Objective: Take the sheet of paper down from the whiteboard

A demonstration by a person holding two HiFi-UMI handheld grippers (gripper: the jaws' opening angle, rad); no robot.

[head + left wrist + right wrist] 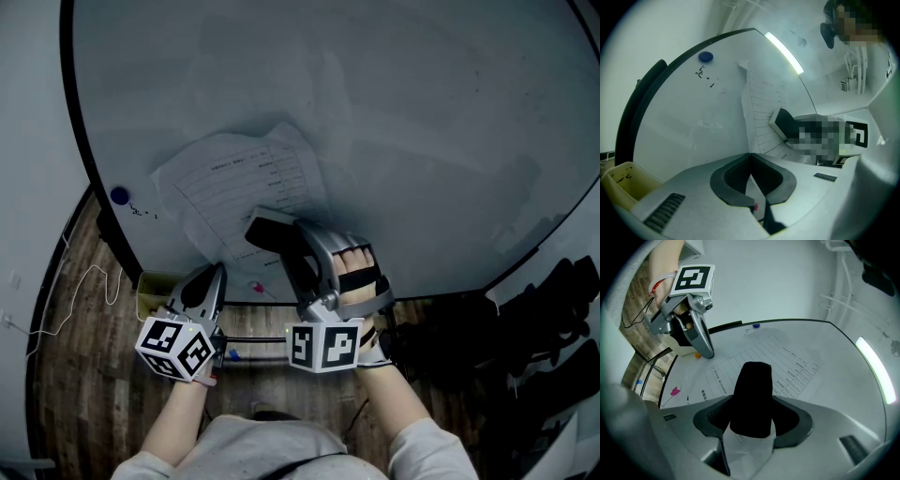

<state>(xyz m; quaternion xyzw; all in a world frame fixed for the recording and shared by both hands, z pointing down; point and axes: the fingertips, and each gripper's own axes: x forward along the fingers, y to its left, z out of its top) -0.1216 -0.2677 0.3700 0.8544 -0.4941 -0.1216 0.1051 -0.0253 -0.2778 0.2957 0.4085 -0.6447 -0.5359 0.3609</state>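
Right gripper view: I see right gripper point(751, 380) fingers clamped on sheet of paper point(790, 363), low on whiteboard point(829, 345); left gripper point(709, 354) fingers closed, tips at its corner.

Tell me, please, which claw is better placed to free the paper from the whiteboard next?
Right, I think: the right claw is closed on the black block that rests on the paper, so it could lift it away. The left claw is shut, its tip only at the paper's edge.
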